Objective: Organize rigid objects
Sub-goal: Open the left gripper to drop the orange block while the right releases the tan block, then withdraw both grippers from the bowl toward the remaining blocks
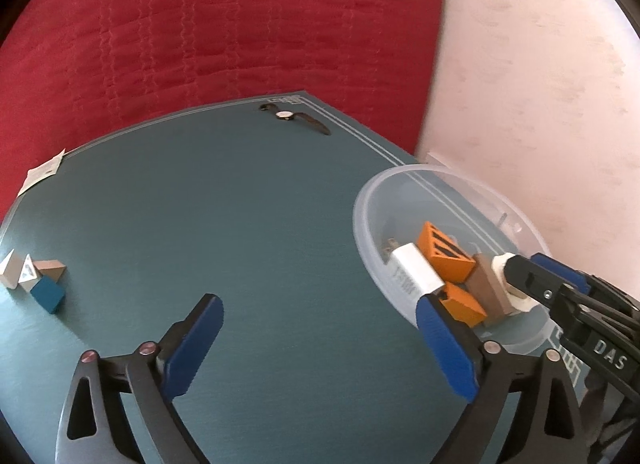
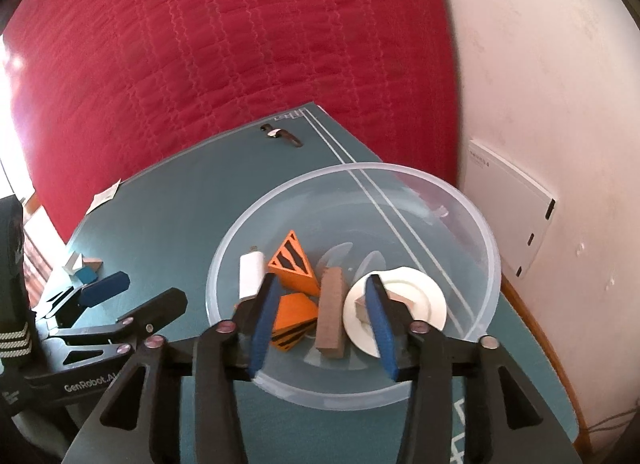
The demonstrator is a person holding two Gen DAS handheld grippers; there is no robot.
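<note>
Right gripper [image 2: 320,316] parted over the bowl [image 2: 476,220], holding nothing — seemingly mid-release. Left gripper [image 1: 320,340] wide, empty — should approach the blocks [image 1: 32,278] squarely.

White disc [image 2: 404,296] partly hidden (by hand-held gripper [image 2: 320,324]).

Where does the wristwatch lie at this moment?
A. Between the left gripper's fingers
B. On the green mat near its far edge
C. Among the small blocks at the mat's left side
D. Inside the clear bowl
B: the wristwatch lies flat on the green mat near its far edge, apart from the clear bowl and the small blocks.
</note>
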